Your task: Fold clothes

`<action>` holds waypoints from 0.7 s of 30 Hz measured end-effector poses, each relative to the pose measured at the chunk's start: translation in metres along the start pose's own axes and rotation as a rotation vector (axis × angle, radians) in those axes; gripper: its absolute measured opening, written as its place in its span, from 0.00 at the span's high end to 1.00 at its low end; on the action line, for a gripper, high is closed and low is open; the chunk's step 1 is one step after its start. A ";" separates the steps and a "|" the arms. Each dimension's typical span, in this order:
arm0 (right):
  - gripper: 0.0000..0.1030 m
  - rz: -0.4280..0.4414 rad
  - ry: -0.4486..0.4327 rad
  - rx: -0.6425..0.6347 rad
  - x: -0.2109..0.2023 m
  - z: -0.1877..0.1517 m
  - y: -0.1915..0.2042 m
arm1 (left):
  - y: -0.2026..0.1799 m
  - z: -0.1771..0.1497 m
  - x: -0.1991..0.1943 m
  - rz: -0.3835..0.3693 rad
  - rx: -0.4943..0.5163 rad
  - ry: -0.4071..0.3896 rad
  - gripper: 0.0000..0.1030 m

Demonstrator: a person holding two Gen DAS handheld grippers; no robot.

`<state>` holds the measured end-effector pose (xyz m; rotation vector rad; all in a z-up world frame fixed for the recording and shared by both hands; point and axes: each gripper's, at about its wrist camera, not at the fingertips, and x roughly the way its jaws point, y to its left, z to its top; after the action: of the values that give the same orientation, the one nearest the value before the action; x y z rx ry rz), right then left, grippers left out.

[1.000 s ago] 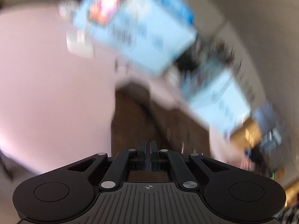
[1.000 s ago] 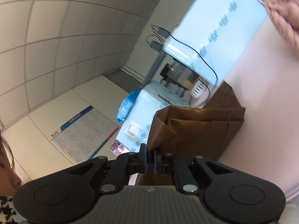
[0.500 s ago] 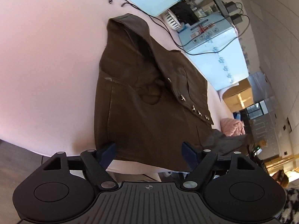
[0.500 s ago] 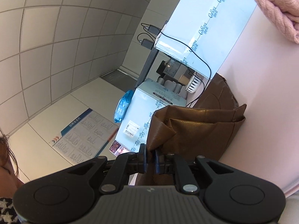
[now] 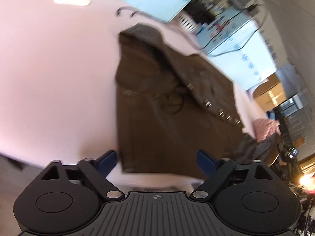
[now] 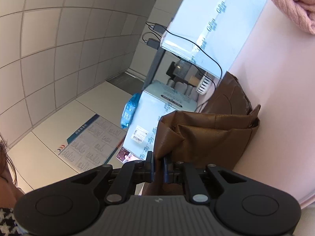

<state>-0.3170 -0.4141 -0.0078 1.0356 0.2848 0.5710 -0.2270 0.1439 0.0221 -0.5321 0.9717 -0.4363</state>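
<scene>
Left hand-held gripper (image 5: 157,160), previously shut, now spread over jacket (image 5: 167,106).

brown jacket (image 5: 167,106) motion-blurred, pink knit (image 6: 291,2) edge-cropped

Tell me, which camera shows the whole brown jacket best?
The left wrist view: the brown jacket lies spread on the pink table, snaps visible, though blurred. The right wrist view shows only a bunched edge pinched in the right tool.
</scene>
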 end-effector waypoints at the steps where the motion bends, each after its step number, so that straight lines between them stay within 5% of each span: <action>1: 0.91 0.005 -0.007 -0.006 -0.001 -0.001 0.001 | 0.001 0.000 0.003 -0.003 -0.019 0.007 0.87; 4: 0.91 0.028 -0.055 -0.034 -0.008 -0.002 0.006 | 0.005 0.002 -0.001 -0.058 -0.050 -0.032 0.93; 9: 0.92 0.090 -0.146 0.008 -0.009 0.011 0.004 | 0.012 0.015 -0.030 -0.254 -0.136 -0.197 0.94; 13: 0.92 0.092 -0.171 0.003 0.020 0.043 0.006 | 0.014 0.049 -0.025 -0.364 -0.183 -0.251 0.94; 18: 0.91 -0.101 -0.162 -0.010 0.114 0.104 -0.009 | 0.016 0.127 0.008 -0.370 -0.294 -0.209 0.93; 21: 0.84 -0.249 -0.156 -0.001 0.173 0.134 -0.025 | 0.029 0.188 0.050 -0.286 -0.434 -0.193 0.78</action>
<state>-0.1030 -0.4226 0.0430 1.0193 0.2711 0.2642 -0.0367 0.1812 0.0572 -1.0956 0.8067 -0.4195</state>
